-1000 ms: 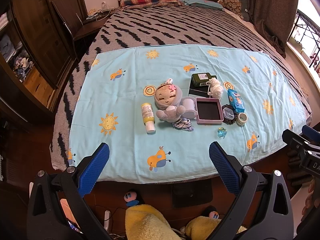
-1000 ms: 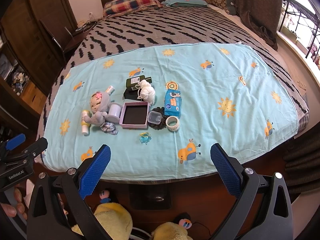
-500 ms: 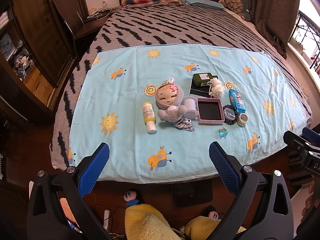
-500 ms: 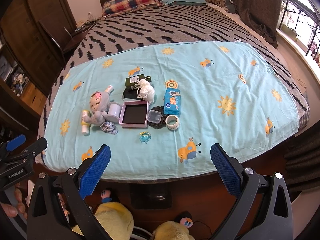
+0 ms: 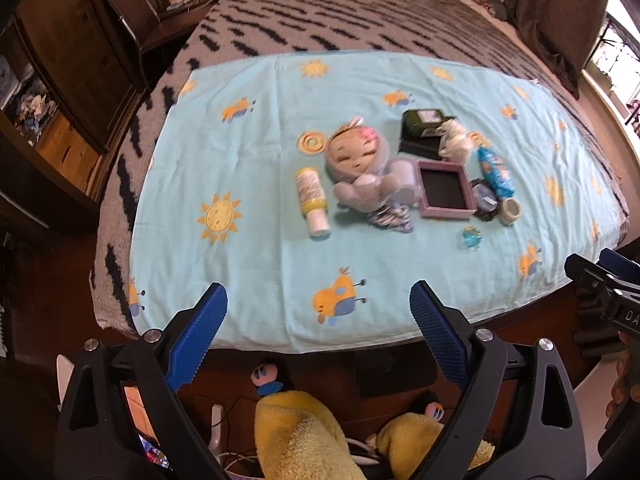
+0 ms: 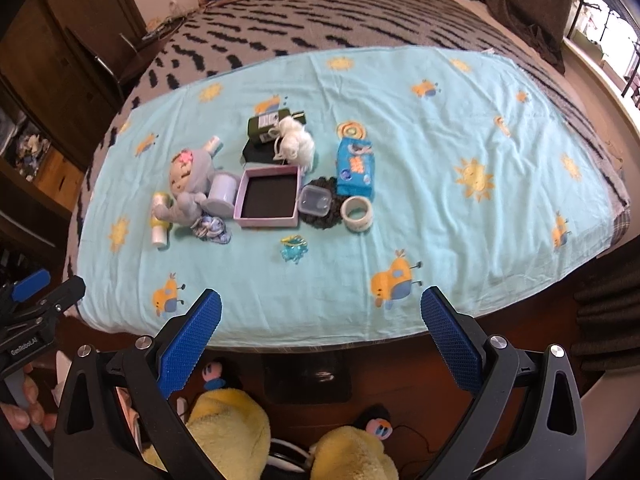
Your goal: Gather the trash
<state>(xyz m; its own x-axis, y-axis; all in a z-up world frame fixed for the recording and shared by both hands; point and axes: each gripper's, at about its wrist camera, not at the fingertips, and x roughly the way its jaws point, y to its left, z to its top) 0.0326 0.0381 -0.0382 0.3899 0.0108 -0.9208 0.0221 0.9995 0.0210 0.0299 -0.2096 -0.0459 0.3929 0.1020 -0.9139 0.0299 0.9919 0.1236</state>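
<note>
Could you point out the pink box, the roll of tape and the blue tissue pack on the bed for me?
pink box (image 6: 269, 199): right wrist view, on its dark inner floor.
roll of tape (image 6: 357, 213): right wrist view, on its white outer wall.
blue tissue pack (image 6: 355, 166): right wrist view, on its printed top face.

The right claw (image 6: 320, 320) (jaws spread, nothing between them) hangs above the blue sheet (image 6: 440, 152), short of the pink box (image 6: 269, 199).

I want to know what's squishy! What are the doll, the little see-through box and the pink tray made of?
The doll looks like soft plush: fuzzy grey body, floppy limbs, so probably squishy. The little box seems hard clear plastic; you can see through it and its edges shine. The pink tray looks like stiff matte cardboard with a dark lining, though painted wood is possible.
</note>
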